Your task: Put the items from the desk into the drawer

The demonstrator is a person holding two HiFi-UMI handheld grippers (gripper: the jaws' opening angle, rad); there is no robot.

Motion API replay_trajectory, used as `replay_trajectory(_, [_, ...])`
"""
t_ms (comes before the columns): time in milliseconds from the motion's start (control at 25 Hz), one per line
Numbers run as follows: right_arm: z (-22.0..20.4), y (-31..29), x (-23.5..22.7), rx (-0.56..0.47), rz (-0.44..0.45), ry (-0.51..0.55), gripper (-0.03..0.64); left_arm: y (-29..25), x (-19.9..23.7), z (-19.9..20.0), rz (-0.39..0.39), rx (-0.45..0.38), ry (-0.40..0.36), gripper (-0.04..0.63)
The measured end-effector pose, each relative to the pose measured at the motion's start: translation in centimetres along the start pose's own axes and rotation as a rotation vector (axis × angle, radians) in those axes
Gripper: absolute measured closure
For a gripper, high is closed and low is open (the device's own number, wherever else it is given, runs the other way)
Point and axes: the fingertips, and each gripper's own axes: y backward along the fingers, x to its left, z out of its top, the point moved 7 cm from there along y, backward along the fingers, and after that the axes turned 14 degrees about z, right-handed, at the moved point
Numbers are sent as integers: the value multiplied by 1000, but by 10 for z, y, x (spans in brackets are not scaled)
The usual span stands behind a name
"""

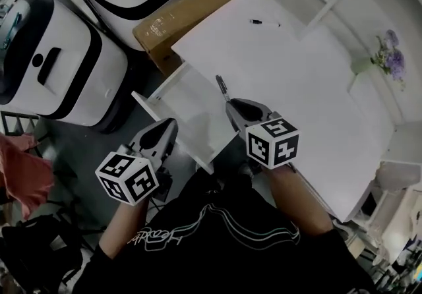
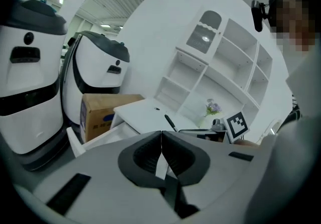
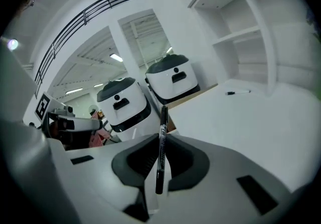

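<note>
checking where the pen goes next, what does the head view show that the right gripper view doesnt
Only the head view: the open white drawer and the purple flowers.

Only the right gripper view: the right gripper with its jaws shut on the black marker pen, and the pale print on the pen's barrel.

Both: that held pen, the second black pen lying on the white desk, and the brown cardboard box.
</note>
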Motion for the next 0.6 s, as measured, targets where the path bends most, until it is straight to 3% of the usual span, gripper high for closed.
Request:
replay_trajectory(200, [-38,-83,16,135,81,23,551,23,55,-8,61,-5,53,574])
replay_trajectory(600, [-127,-216,-21,448,188,80,551,35,111,-37,153,42,127,574])
